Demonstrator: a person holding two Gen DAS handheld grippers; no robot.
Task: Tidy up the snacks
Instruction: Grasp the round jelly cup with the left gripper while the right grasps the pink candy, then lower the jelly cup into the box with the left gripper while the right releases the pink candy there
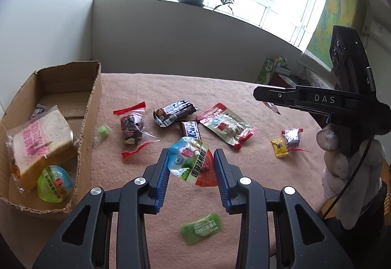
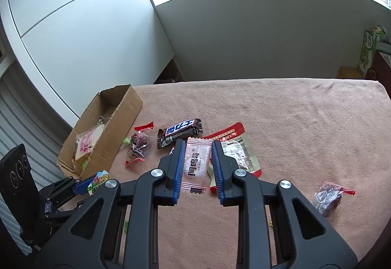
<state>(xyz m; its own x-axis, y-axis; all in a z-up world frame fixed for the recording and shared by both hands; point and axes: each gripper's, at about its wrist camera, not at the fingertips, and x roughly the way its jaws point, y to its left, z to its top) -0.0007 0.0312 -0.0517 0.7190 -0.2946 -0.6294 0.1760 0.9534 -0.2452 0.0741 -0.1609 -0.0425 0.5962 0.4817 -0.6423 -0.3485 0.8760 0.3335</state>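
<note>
Cardboard box at nine o'clock waits as the drop-off, so the left gripper clamps a blue-green jelly pouch while the right gripper pinches a pink candy wrapper, both lifted clear of the cloth.

Two chocolate bars, three green candies, one cardboard box

A blue-green jelly cup hangs tilted at lower centre; a pink candy wrapper stands upright mid-frame; the cardboard box at left holds bread.
</note>
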